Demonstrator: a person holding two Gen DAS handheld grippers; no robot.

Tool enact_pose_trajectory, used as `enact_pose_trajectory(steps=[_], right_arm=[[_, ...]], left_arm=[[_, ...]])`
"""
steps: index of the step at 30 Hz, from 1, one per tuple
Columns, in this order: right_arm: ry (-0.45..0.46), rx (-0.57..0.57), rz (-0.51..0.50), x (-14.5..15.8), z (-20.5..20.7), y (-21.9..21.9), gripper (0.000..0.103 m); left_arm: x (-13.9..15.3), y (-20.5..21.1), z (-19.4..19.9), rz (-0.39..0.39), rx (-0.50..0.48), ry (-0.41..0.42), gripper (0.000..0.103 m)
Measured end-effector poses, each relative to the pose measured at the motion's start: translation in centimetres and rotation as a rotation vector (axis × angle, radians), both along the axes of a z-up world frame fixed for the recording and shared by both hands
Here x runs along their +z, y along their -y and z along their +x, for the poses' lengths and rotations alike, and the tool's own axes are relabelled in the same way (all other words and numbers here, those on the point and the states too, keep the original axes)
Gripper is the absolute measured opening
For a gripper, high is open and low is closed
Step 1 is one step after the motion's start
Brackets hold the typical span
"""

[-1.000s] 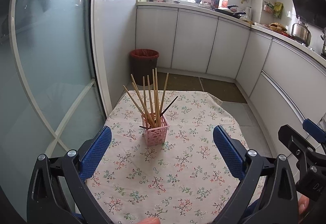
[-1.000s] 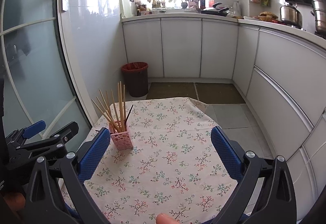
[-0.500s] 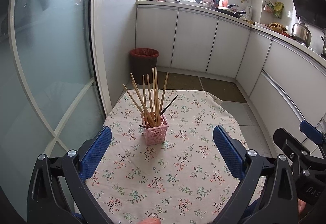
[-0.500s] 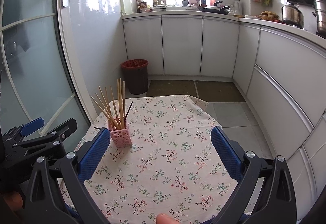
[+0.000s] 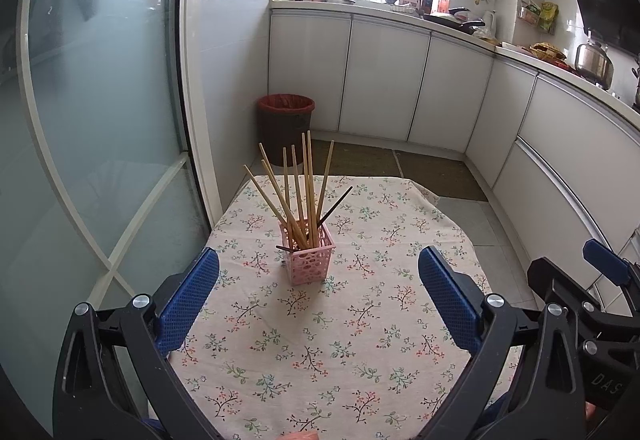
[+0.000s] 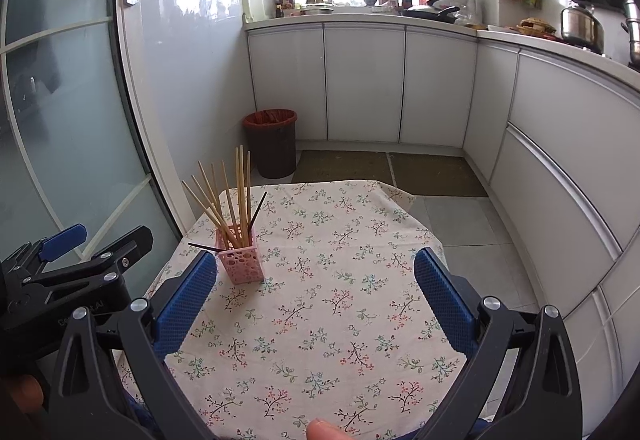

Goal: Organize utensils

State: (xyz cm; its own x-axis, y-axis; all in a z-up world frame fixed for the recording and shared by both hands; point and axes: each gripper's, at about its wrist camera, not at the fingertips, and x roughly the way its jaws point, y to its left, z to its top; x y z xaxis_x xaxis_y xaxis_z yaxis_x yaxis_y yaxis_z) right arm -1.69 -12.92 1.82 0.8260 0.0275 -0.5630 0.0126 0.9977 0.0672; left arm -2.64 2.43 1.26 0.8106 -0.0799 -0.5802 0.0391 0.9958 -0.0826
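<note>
A pink perforated holder (image 5: 307, 258) stands upright on the floral tablecloth (image 5: 360, 320); it also shows in the right wrist view (image 6: 241, 266). Several wooden chopsticks (image 5: 304, 184) stand in it, fanned out, with a dark chopstick (image 5: 335, 205) leaning right and another dark one (image 6: 205, 247) sticking out left at the rim. My left gripper (image 5: 318, 304) is open and empty, just short of the holder. My right gripper (image 6: 316, 306) is open and empty, to the right of the holder.
A glass door (image 5: 100, 120) borders the table on the left. A dark bin with a red liner (image 5: 285, 128) stands on the floor beyond the table. White cabinets (image 5: 400, 88) line the back and right. The table's far edge (image 5: 332, 179) drops to the floor.
Both grippers have shifted slightly; the right gripper has sunk lower in the left wrist view. The holder and chopsticks have not moved.
</note>
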Motion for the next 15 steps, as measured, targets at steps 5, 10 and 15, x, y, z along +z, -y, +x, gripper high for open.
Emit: enact_pose_trajectory(steps=[5,10,15], right_arm=[[-0.007,0.001,-0.008,-0.26,0.16,-0.04,0.096],[-0.012,0.003,-0.011,-0.40,0.30,-0.22,0.096],[-0.013,0.004,-0.011,-0.46,0.35,-0.30,0.096]], left_arm=[[-0.04,-0.01,0.06,0.012,0.005,0.000,0.096],[-0.02,0.01,0.10,0.023,0.008,0.008,0.096],[-0.10,0.13,0.27,0.032,0.003,0.006,0.096]])
